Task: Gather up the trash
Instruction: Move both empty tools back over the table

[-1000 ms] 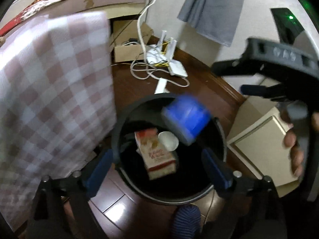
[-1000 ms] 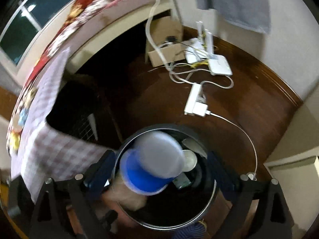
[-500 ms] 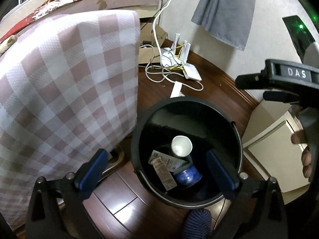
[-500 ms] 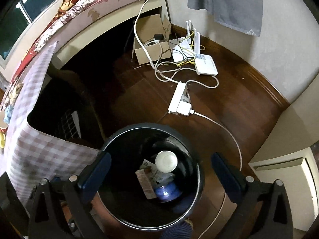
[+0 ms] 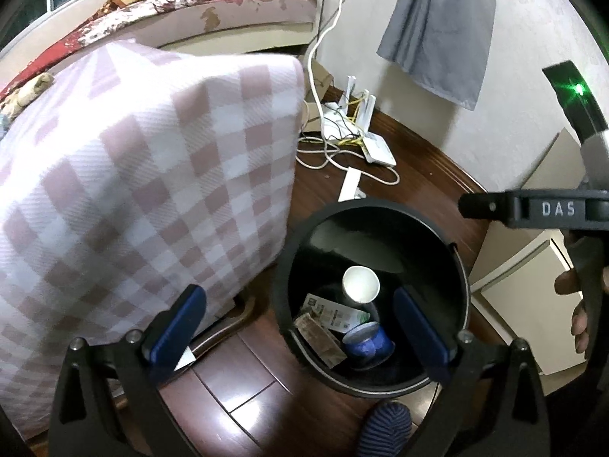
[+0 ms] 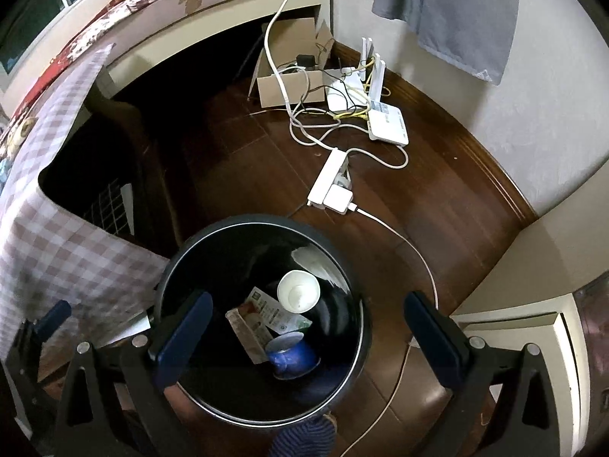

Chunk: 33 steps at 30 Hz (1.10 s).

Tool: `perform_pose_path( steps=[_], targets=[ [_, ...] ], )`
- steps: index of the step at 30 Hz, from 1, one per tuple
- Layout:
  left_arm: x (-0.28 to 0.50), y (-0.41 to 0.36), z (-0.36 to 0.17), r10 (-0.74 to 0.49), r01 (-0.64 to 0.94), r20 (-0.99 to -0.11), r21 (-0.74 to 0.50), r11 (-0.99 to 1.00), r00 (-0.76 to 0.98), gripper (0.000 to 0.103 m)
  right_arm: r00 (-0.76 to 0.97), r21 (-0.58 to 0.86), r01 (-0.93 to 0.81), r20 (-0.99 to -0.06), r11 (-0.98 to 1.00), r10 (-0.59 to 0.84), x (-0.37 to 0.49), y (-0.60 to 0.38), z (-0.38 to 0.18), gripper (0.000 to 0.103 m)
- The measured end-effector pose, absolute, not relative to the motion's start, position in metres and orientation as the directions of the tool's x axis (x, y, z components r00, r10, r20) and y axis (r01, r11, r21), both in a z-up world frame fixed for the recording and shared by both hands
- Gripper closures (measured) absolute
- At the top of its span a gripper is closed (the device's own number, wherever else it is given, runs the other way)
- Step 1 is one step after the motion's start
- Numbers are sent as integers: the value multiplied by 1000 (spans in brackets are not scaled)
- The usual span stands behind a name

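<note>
A black round trash bin point(image 5: 455, 266) point(image 6: 167, 278) stands on the dark wood floor. Inside lie a white paper cup point(image 5: 361, 285) point(image 6: 298, 291), a blue cup on its side point(image 5: 367, 344) point(image 6: 291, 356), a brown carton point(image 5: 319, 341) point(image 6: 245, 333) and a white-green wrapper point(image 5: 335, 312) point(image 6: 272, 310). My left gripper point(image 5: 300, 329) is open and empty above the bin's left side. My right gripper point(image 6: 304, 337) is open and empty above the bin; its body also shows in the left wrist view point(image 5: 533, 209).
A pink checked cloth point(image 5: 133, 198) point(image 6: 57, 236) hangs over furniture left of the bin. A power strip point(image 6: 329, 182), white routers point(image 6: 384, 125), cables and a cardboard box point(image 6: 289, 83) lie on the floor behind. A grey cloth point(image 6: 453, 11) hangs on the wall. A cream cabinet point(image 5: 533, 304) stands right.
The blue cup fell from above the rim into the bin and now lies on its side at the bottom. Both grippers have risen and stay open.
</note>
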<state>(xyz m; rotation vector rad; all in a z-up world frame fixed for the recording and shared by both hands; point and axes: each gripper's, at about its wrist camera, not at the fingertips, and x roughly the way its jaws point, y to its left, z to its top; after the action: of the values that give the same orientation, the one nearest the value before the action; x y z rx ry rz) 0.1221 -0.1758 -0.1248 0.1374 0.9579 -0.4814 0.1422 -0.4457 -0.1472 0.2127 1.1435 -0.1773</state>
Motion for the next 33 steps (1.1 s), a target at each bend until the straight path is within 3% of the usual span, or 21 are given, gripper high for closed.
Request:
perform_pose_path(
  steps=[21,33],
  targets=[
    [115,-121,-66,-307,362,-726,-85,928,615,4,519,11,98,-854,995,-41,129,-377,-91,1],
    [122,-51,-29,-233,241,-653,-80,967,721,3,641,34,-39,-766,999,52,155,-309,-49,1]
  ],
)
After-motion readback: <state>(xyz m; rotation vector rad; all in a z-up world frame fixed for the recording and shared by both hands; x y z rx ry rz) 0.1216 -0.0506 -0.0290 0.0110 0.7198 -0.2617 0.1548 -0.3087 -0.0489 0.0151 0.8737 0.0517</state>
